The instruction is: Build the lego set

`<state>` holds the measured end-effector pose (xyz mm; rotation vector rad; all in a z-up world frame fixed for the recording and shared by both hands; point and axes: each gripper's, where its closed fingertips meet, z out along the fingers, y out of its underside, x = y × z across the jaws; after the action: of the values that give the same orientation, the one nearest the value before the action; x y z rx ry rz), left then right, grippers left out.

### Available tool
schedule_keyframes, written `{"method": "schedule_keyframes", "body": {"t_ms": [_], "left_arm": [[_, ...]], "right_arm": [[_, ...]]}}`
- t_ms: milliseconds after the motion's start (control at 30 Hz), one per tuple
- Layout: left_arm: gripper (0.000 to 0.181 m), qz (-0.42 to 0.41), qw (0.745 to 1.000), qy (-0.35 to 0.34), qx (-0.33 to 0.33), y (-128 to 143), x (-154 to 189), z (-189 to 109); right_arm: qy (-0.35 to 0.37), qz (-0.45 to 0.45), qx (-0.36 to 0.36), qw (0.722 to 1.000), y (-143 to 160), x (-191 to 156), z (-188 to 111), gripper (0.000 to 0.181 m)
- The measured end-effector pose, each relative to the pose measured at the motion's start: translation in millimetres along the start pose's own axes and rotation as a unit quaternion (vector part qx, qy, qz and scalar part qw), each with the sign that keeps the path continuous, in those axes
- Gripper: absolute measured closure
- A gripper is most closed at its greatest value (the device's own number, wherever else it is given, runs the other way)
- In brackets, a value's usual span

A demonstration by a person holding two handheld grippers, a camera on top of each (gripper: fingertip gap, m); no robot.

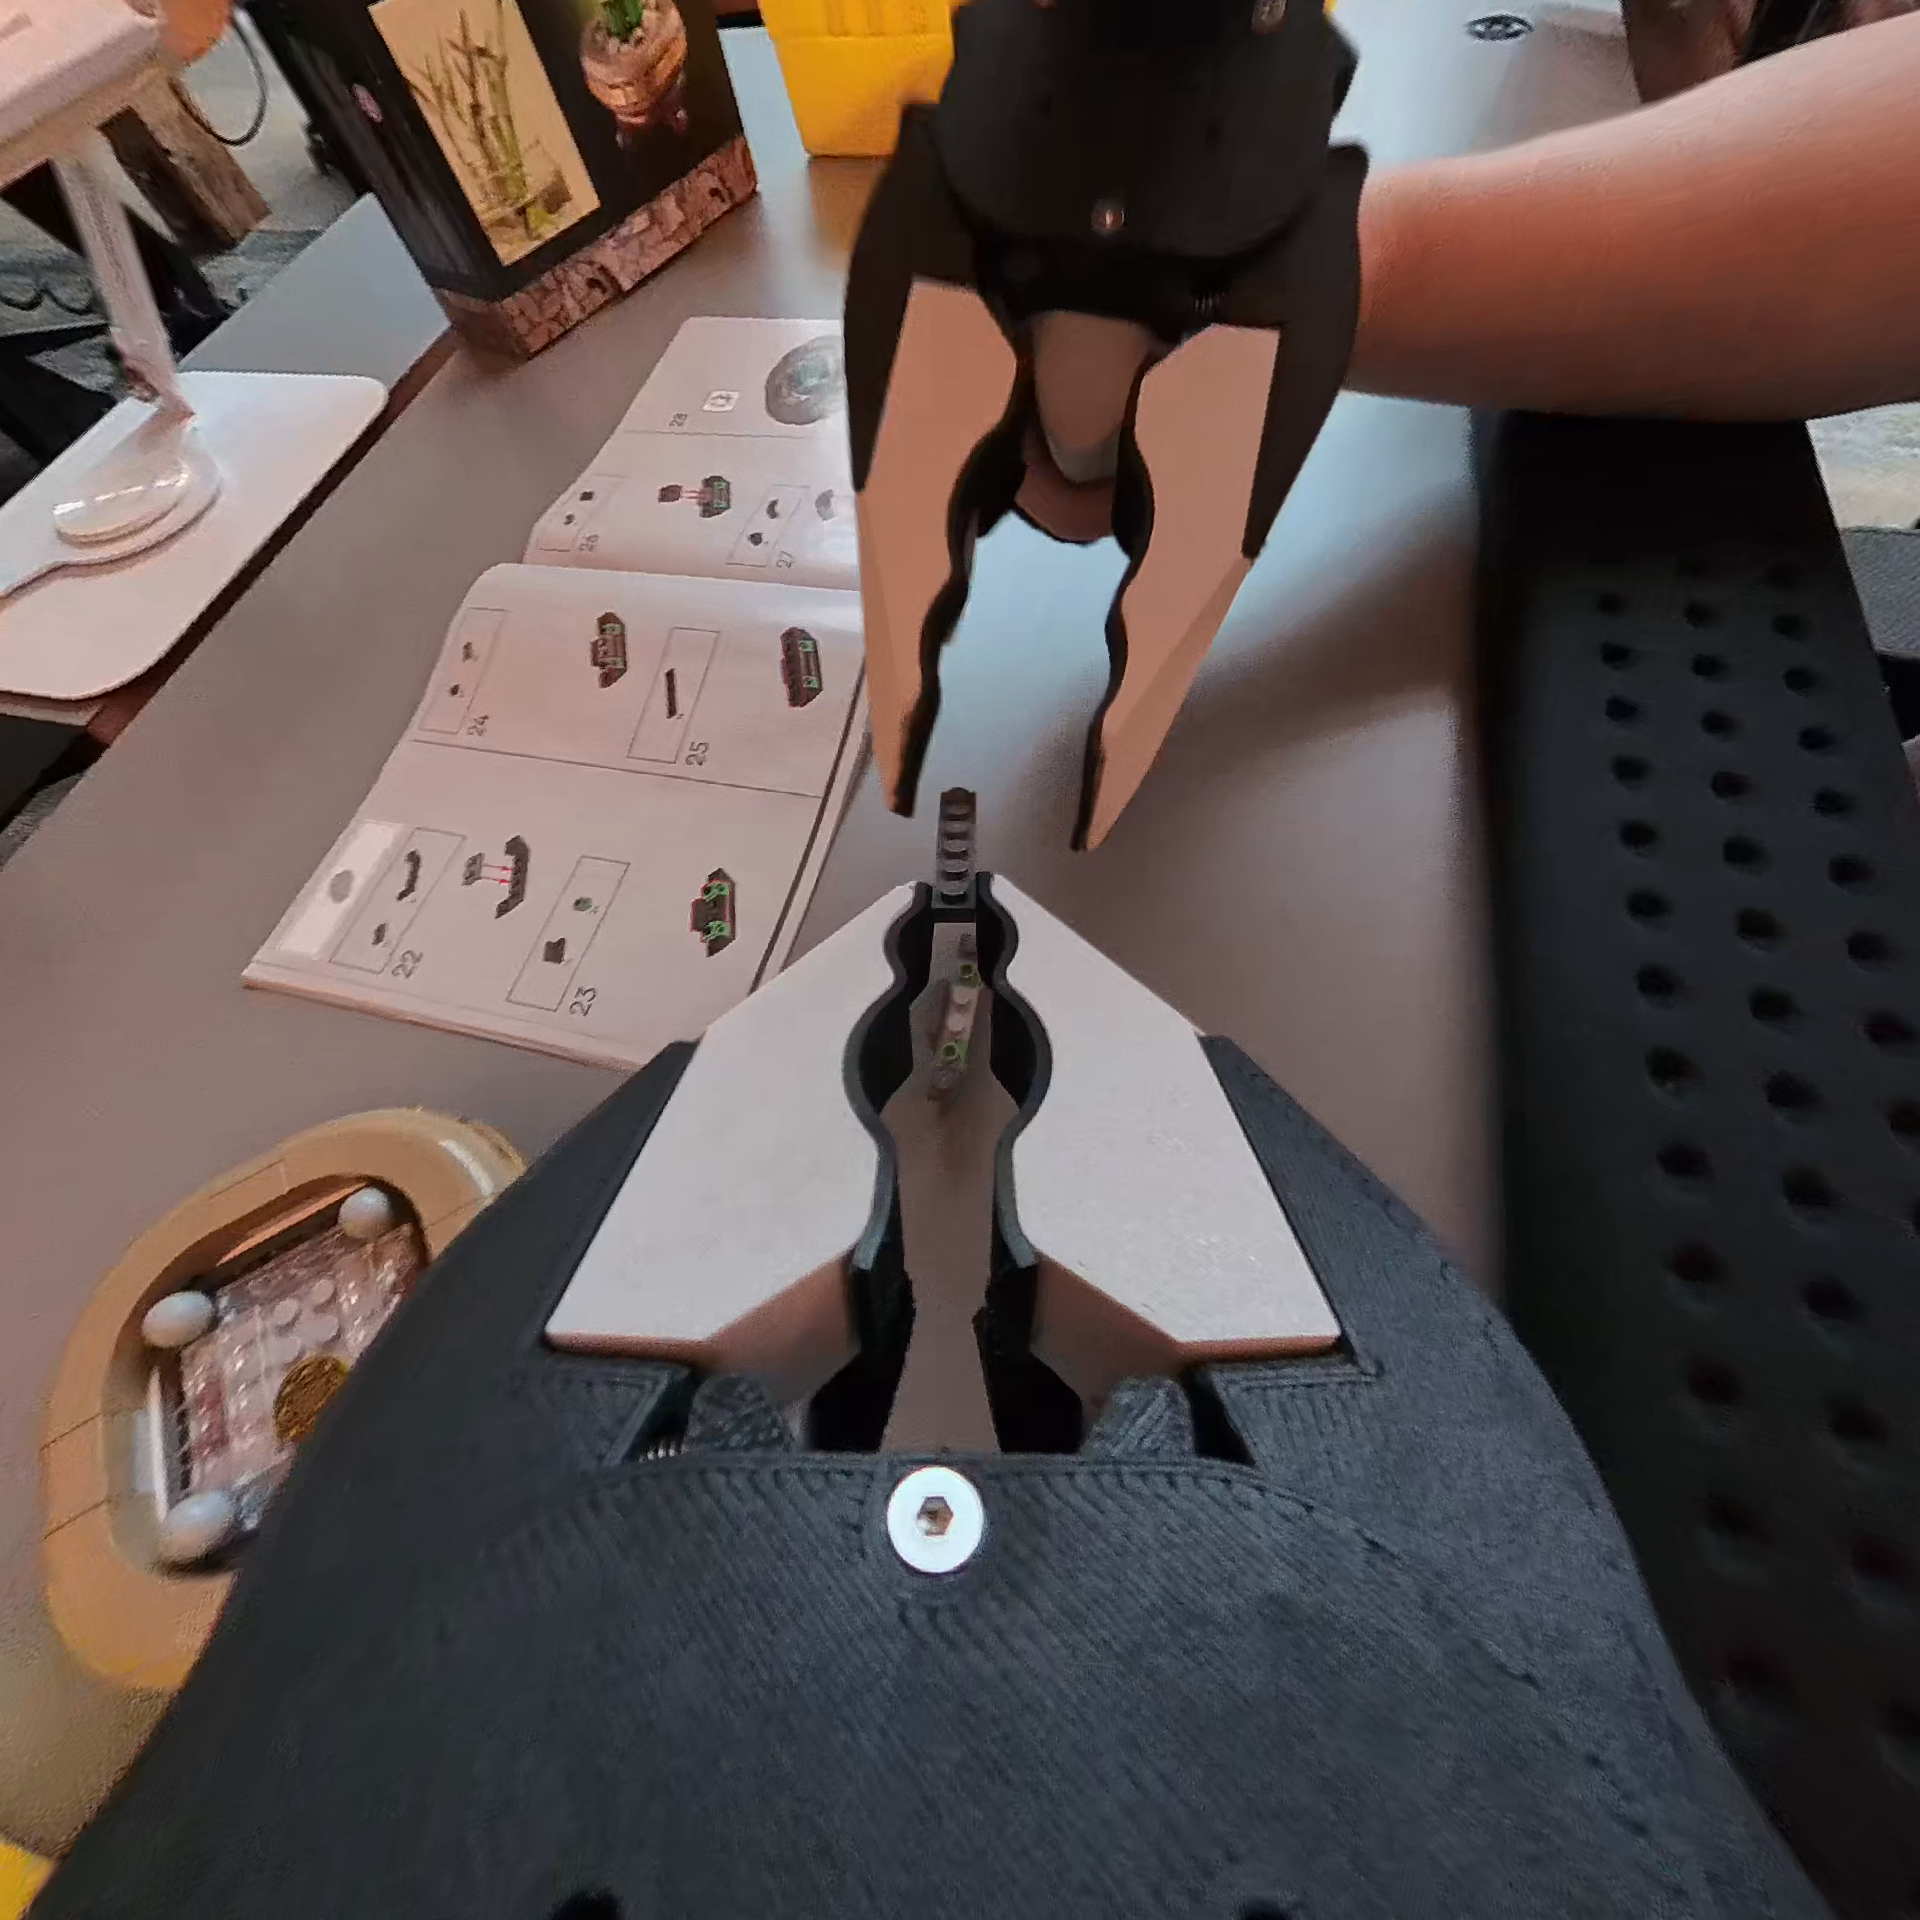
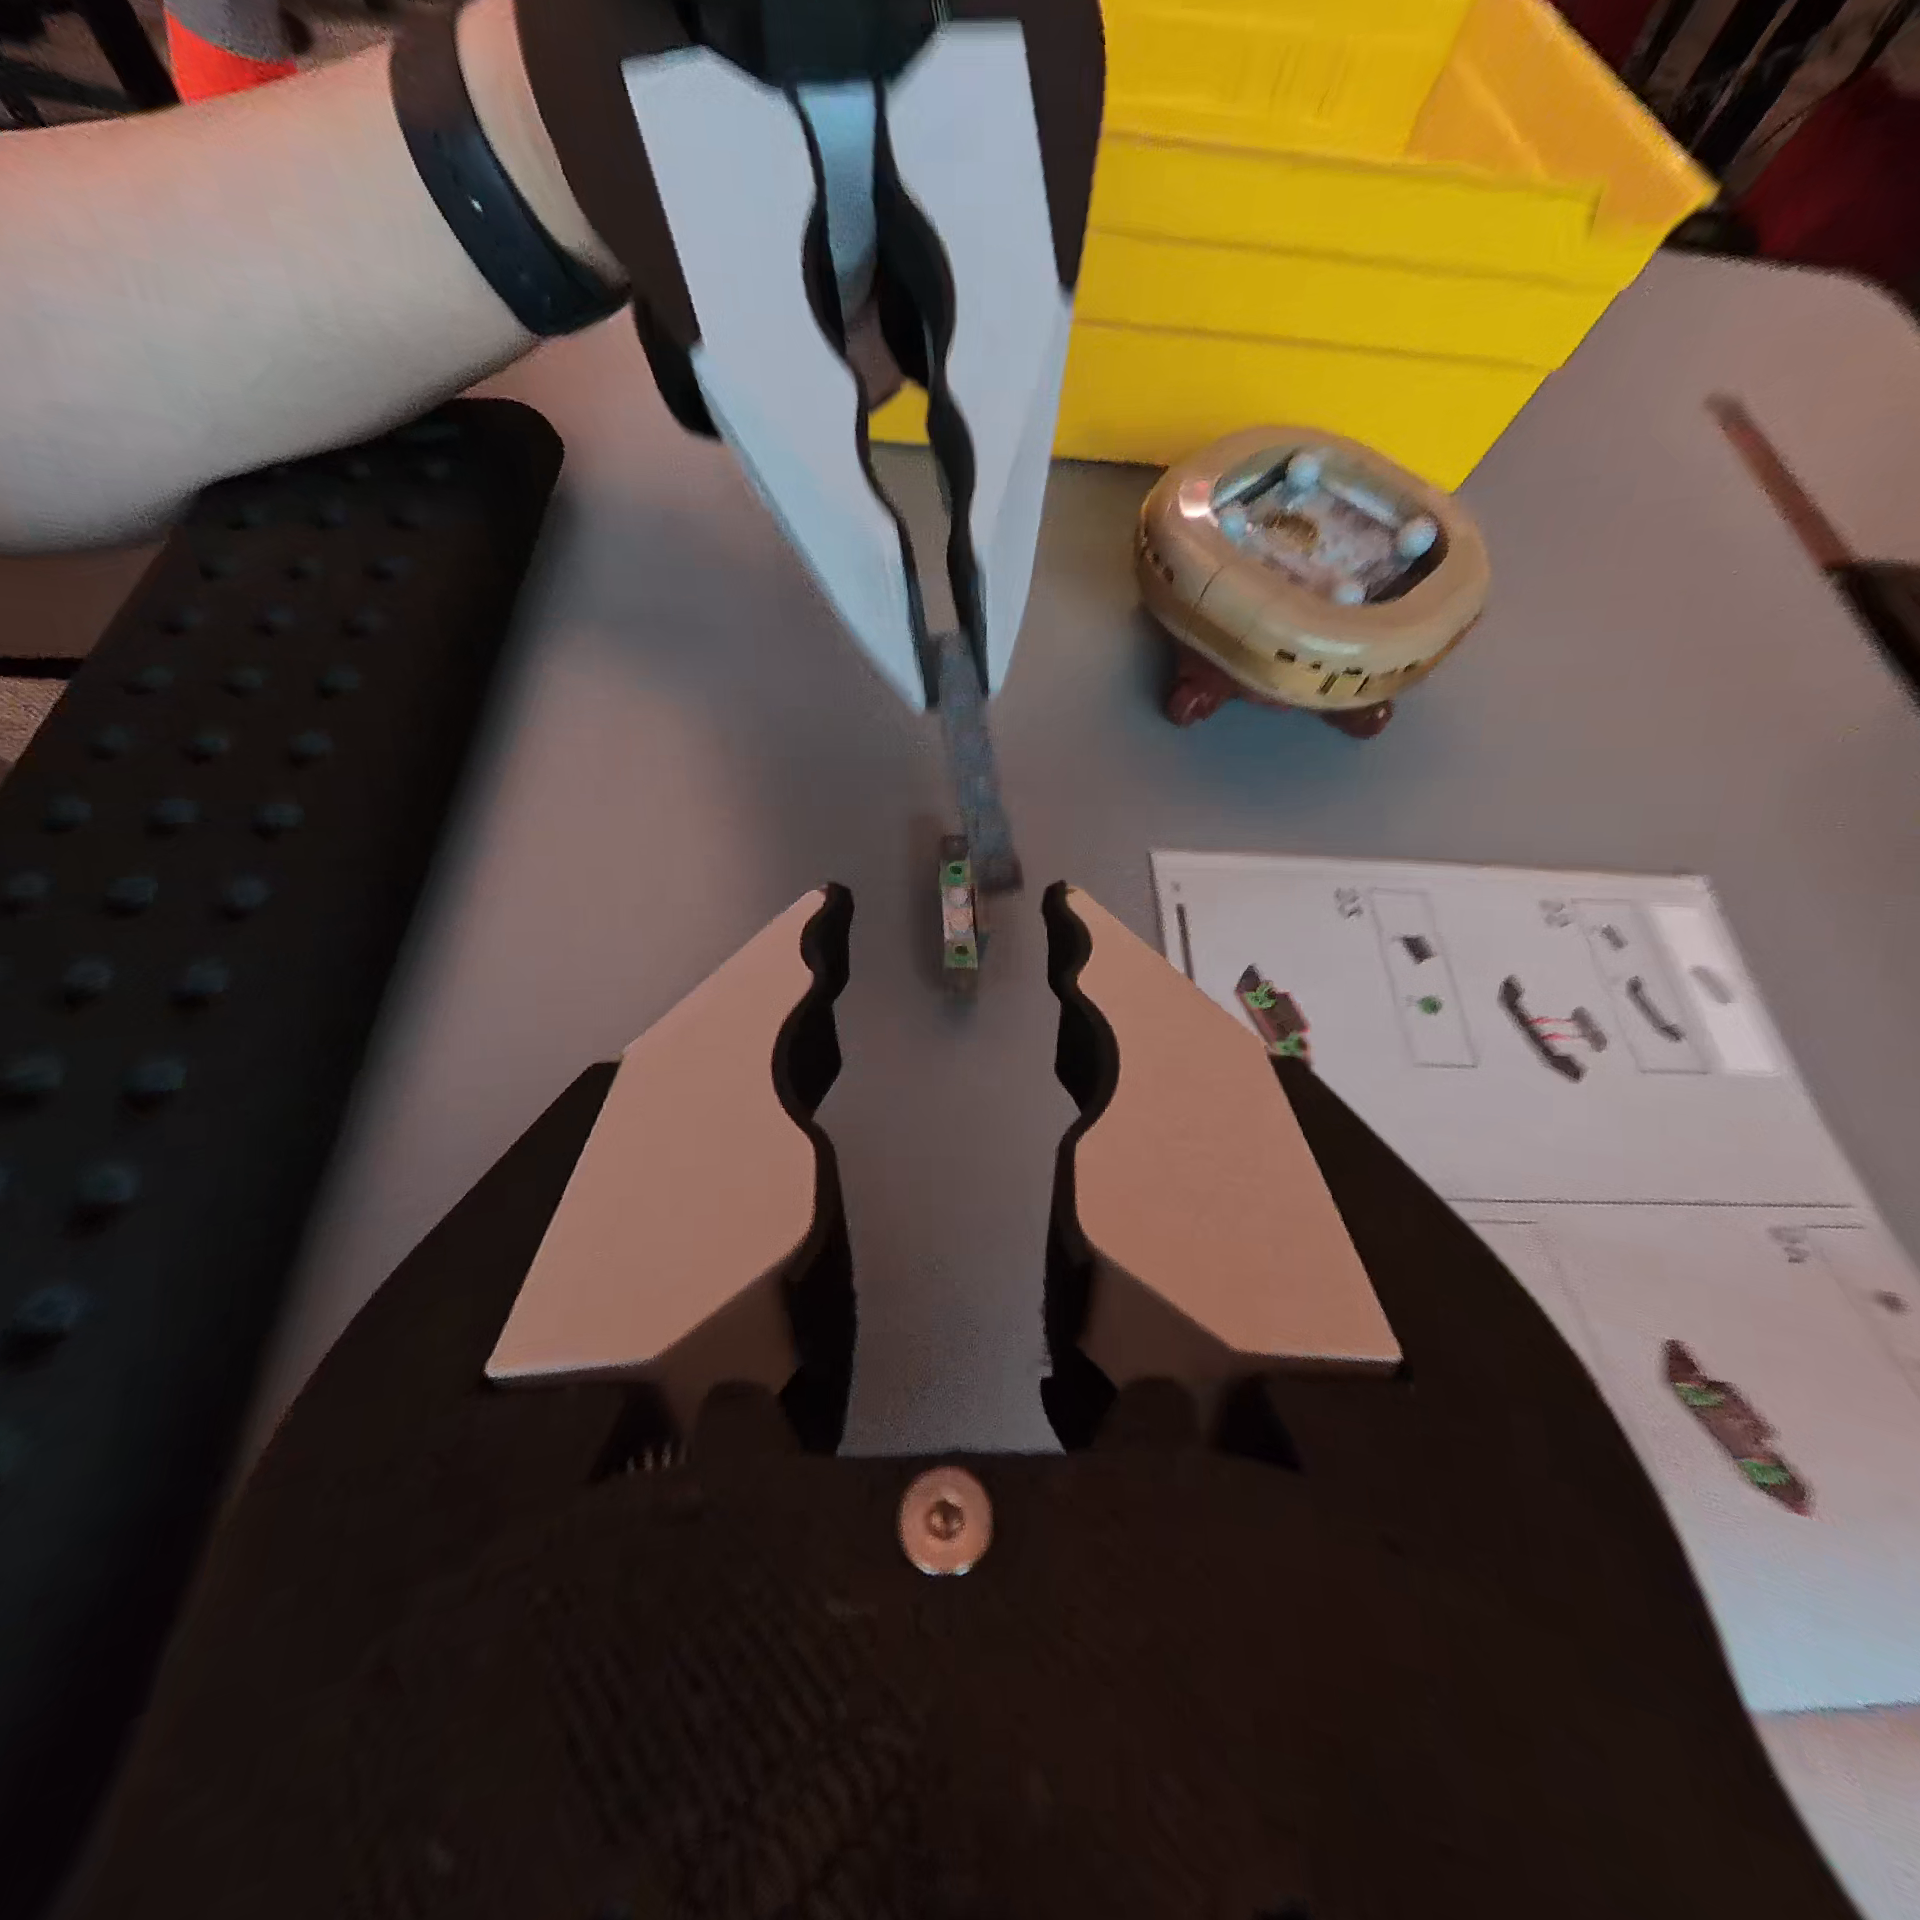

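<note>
Your left tool (image 1: 951, 894) is clenched on a thin black strip (image 1: 956, 842), gripped only at its end, with the rest sticking out past the tips. A small brown piece with green studs (image 2: 958, 928) hangs on that strip, clear of the bench (image 1: 1299, 831). Your right tool (image 2: 948, 914) is released, its jaws spread to either side of the brown piece and not touching it.

That is the weak point. With so little of the strip in the grip, a push from the right tool that lands off-centre would likely pivot it between the tips or pull it free, and the brown piece could pop off and drop to the bench. If you shut on the studded face rather than the flat sides, expect it to twist.

The right wrist view is blurred, so how firmly the two parts are joined cannot be told; do not trust the joint. The manual (image 1: 582, 790) lies open just beside the work, and the tan pot (image 2: 1311, 582) stands well apart, so a dropped part should not roll into it.
</note>
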<state>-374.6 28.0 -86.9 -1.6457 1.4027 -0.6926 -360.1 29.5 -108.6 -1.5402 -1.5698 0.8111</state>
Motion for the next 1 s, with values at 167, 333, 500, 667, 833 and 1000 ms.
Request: {"method": "schedule_keyframes", "body": {"t_ms": [167,333,500,667,833,1000], "left_arm": [[0.175,-0.035,0.999,0.002,0.028,-4,-4,-17],[0.175,-0.045,0.999,0.004,0.014,7,-4,-14],[0.175,-0.032,0.999,0.016,0.010,5,2,-9],[0.175,-0.021,0.999,0.025,0.005,4,8,-6],[0.175,-0.019,0.999,0.041,0.012,1,14,-4],[0.156,-0.033,0.999,0.004,-0.009,10,2,-1]], "right_arm": [[-0.015,0.018,-0.025,0.999,20,1,17,0.145],[0.038,-0.030,0.038,0.998,-15,9,-1,0.150],[0.026,-0.063,0.050,0.996,-34,-1,-2,0.160],[0.008,-0.067,0.025,0.997,-23,-5,6,0.168],[-0.007,-0.068,0.019,0.997,-21,-11,6,0.175],[0.011,-0.050,0.007,0.999,-12,0,2,0.175]]}}
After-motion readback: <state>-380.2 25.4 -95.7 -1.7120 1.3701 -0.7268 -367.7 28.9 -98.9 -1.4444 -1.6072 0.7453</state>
